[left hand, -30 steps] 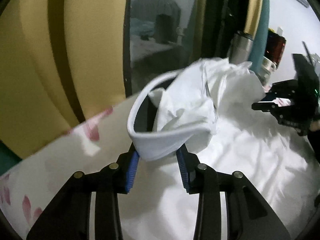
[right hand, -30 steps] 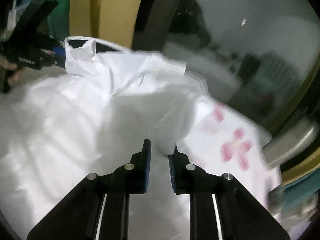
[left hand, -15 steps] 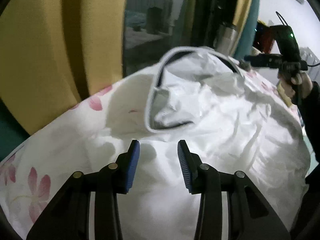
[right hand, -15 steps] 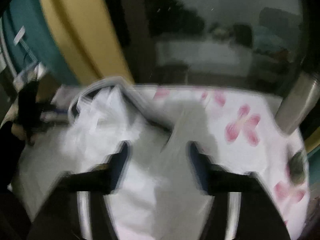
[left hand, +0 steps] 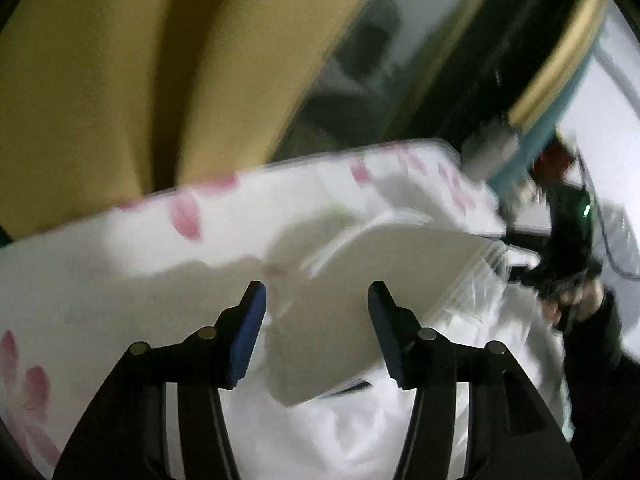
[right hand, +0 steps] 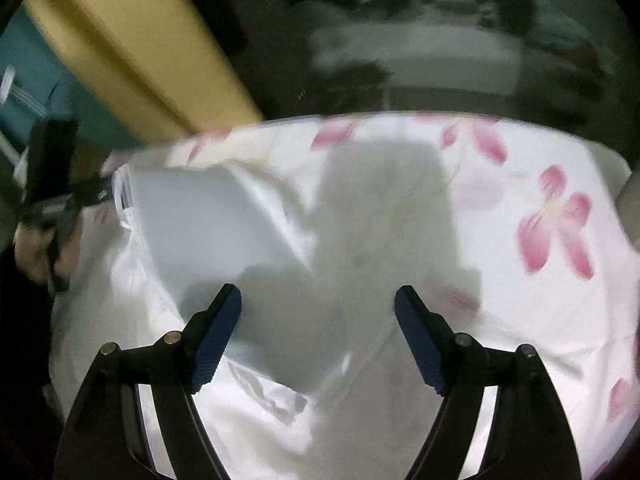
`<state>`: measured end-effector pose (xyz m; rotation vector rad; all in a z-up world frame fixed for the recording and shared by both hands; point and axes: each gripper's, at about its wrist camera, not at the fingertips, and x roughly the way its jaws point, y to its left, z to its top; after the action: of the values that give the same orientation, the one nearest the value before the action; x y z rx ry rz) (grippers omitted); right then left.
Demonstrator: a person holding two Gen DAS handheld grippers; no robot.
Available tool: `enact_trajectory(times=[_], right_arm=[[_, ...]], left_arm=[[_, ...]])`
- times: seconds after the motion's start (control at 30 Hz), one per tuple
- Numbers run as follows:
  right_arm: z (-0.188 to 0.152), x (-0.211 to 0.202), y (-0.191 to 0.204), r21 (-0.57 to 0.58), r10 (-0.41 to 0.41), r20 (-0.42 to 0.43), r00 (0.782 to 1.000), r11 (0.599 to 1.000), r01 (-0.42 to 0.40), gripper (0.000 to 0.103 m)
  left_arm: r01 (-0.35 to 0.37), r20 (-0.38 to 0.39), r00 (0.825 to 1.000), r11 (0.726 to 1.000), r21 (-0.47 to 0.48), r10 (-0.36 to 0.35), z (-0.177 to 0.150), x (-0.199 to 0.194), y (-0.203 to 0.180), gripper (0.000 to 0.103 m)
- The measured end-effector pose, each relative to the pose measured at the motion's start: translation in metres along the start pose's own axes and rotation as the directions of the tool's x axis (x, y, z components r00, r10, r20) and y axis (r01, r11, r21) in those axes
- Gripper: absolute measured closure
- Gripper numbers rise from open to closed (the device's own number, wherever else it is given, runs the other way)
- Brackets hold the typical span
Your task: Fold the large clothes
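Left hand-held gripper: lower centre, jaws apart and just opened further, gripping nothing.
White garment: crumpled, centre to lower right, on the flowered bed sheet.
Right hand-held gripper: wide open, empty, above the garment.

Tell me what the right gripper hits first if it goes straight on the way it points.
Most likely the white garment lying on the flowered sheet; the right gripper is open, nothing between it and the cloth.

A home bedroom: a flowered bedsheet beside yellow curtains and a dark window.
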<state>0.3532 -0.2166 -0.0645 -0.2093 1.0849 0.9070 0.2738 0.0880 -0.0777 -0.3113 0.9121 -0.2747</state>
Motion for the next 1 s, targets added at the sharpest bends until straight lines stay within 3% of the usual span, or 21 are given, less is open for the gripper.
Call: enact_trajectory(times=[0.13, 0.2, 0.23, 0.3, 0.37, 0.4, 0.43, 0.47, 0.57, 0.67, 0.87, 0.9, 0.93, 1.0], right_arm=[[-0.021, 0.002, 0.001, -0.02, 0.037, -0.014, 0.999, 0.999, -0.037, 0.024], [-0.024, 0.002, 0.0, -0.021, 0.048, 0.005, 0.999, 0.999, -0.048, 0.028], [-0.024, 0.001, 0.001, -0.026, 0.052, 0.013, 0.999, 0.998, -0.051, 0.036], [-0.025, -0.002, 0.005, -0.064, 0.005, 0.029, 1.0, 0.998, -0.003, 0.074], [-0.017, -0.014, 0.008, -0.096, -0.044, 0.069, 0.997, 0.994, 0.05, 0.082], [-0.012, -0.02, 0.01, -0.107, -0.061, 0.093, 0.994, 0.992, 0.071, 0.083], [-0.008, -0.027, 0.011, -0.125, -0.101, 0.124, 0.987, 0.985, 0.116, 0.084], [-0.003, -0.03, 0.012, -0.136, -0.127, 0.14, 0.982, 0.98, 0.146, 0.084], [0.013, -0.045, 0.012, -0.174, -0.205, 0.224, 0.953, 0.954, 0.246, 0.086], [0.032, -0.054, 0.007, -0.197, -0.261, 0.318, 0.912, 0.922, 0.332, 0.086], [0.047, -0.042, -0.003, -0.218, -0.365, 0.417, 0.833, 0.849, 0.481, 0.086], [0.048, -0.035, -0.002, -0.215, -0.384, 0.43, 0.817, 0.835, 0.506, 0.086], [0.046, -0.029, -0.003, -0.203, -0.415, 0.442, 0.795, 0.817, 0.54, 0.086], [0.042, -0.022, -0.004, -0.195, -0.446, 0.443, 0.778, 0.799, 0.569, 0.086]], left_arm=[[-0.011, -0.083, 0.996, 0.995, 0.097, 0.019, -0.013, 0.014, -0.014, 0.041], [-0.007, -0.106, 0.994, 0.996, 0.085, 0.016, -0.015, 0.019, -0.014, 0.041], [-0.004, -0.112, 0.994, 0.997, 0.076, 0.012, -0.016, 0.021, -0.014, 0.041], [-0.011, -0.113, 0.993, 0.996, 0.088, 0.021, -0.015, 0.022, -0.017, 0.041], [-0.014, -0.111, 0.993, 0.994, 0.112, 0.027, -0.013, 0.023, -0.02, 0.043], [-0.02, -0.117, 0.992, 0.991, 0.133, 0.036, -0.011, 0.024, -0.023, 0.05], [-0.034, -0.11, 0.993, 0.986, 0.162, 0.052, -0.007, 0.023, -0.026, 0.066], [-0.041, -0.095, 0.994, 0.984, 0.175, 0.058, -0.002, 0.022, -0.025, 0.072], [-0.018, -0.045, 0.999, 0.985, 0.17, 0.026, 0.018, 0.014, -0.022, 0.085], [-0.008, 0.001, 1.0, 0.986, 0.166, 0.008, 0.038, 0.011, -0.02, 0.085], [-0.084, 0.148, 0.987, 0.981, 0.177, 0.057, 0.064, 0.007, -0.019, 0.084], [-0.088, 0.17, 0.984, 0.979, 0.184, 0.056, 0.064, 0.008, -0.019, 0.084], [-0.09, 0.183, 0.982, 0.978, 0.189, 0.055, 0.064, 0.012, -0.02, 0.076], [-0.09, 0.154, 0.986, 0.977, 0.194, 0.06, 0.061, 0.023, -0.021, 0.063]])
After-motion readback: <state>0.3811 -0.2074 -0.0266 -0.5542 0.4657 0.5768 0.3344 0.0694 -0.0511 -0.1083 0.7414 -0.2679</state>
